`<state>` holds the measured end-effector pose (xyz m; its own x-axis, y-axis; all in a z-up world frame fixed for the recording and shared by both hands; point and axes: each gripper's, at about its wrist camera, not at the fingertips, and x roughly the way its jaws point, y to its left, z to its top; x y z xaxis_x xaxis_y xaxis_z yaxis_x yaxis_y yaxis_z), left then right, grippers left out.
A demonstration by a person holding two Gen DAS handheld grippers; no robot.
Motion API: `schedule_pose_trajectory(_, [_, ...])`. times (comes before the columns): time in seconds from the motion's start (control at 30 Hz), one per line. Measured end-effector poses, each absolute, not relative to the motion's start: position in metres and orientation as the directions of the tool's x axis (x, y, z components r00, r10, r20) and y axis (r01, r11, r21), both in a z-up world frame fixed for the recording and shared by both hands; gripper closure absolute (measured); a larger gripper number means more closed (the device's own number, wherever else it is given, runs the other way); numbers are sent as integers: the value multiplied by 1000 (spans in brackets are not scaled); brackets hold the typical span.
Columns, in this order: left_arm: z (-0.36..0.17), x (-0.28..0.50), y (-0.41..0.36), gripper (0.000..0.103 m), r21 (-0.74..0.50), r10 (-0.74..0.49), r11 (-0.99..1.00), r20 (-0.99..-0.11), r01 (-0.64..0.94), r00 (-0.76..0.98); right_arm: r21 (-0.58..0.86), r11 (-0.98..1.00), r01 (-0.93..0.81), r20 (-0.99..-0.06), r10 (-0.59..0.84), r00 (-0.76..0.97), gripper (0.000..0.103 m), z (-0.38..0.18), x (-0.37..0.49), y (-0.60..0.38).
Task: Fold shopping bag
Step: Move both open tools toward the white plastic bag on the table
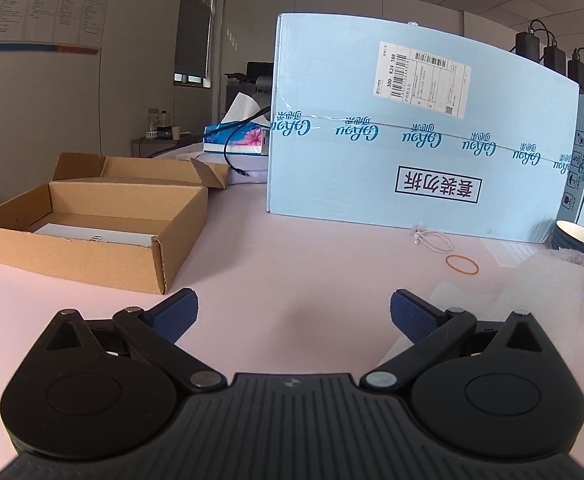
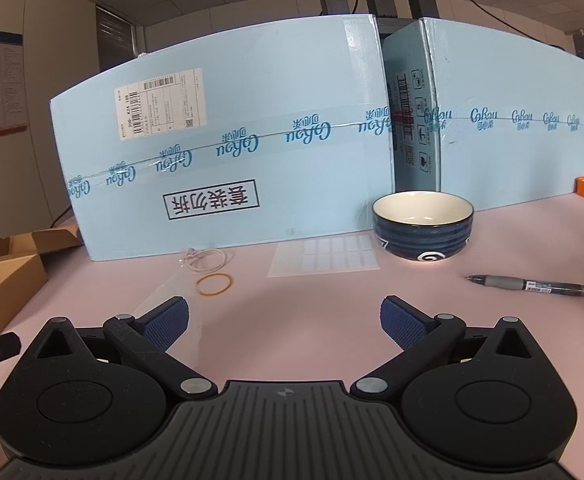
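– Over the pink worktop (image 1: 292,248), left view first: left claw (image 1: 294,308) spread wide, gripping nothing.
– And the bag?
– Lying flat at right, a translucent whitish sheet, taken for the bag (image 1: 540,280); one edge reaching under the right-hand finger (image 1: 408,314). Cannot tell whether touching.
– Around it?
– Rubber band (image 1: 462,265) and hair tie (image 1: 432,238) just beyond, bowl (image 1: 582,240) at the far right edge. Brown carton (image 1: 91,236) open at left, tissue pack (image 1: 235,138) behind, big blue box (image 1: 412,128) standing across the back.
– Right view?
– Right claw (image 2: 283,316) likewise released, bare worktop between the pads.
– Bag there too?
– Faintly, low at left by the left-hand finger (image 2: 163,322): a pale film (image 2: 163,292), hard to trace.
– Rest?
– Rubber band (image 2: 214,284) near the film, hair tie (image 2: 205,258) behind. Label sheet (image 2: 324,256) ahead, bowl (image 2: 423,224) just beside it, pen (image 2: 532,285) to the right. Two blue boxes at the back, (image 2: 231,152) and (image 2: 512,120).
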<state>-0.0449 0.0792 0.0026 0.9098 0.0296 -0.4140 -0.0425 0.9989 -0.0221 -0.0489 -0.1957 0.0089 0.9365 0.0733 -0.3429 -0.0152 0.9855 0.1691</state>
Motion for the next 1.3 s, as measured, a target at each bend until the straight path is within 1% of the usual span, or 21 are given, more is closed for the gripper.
schedule_pose_trajectory(0.1, [2, -41, 76, 0, -22, 40, 998, -457, -56, 889, 191, 977, -96, -366, 162, 916, 0, 7, -46, -189])
schedule_pose_trajectory(0.2, [0, -43, 72, 0, 20, 87, 996, -460, -88, 883, 168, 971, -167, -367, 219, 904, 0, 6, -48, -175])
schedule_pose_trajectory(0.27, [-1, -43, 73, 0, 21, 87, 996, -468, -87, 879, 149, 969, -195, -365, 237, 900, 0, 5, -51, -168])
schedule_pose_trajectory(0.4, [-2, -42, 74, 0, 21, 84, 996, -481, -84, 873, 117, 968, -221, -379, 249, 891, 0, 2, -51, -158])
schedule_pose_trajectory(0.67, [-3, -44, 72, 0, 24, 79, 997, -479, -78, 874, 132, 963, -233, -391, 267, 881, 0, 0, -51, -160])
schedule_pose_trajectory(1.3, [-3, -43, 69, 0, 30, 71, 997, -484, -64, 872, 111, 956, -270, -417, 291, 861, 0, -2, -51, -152])
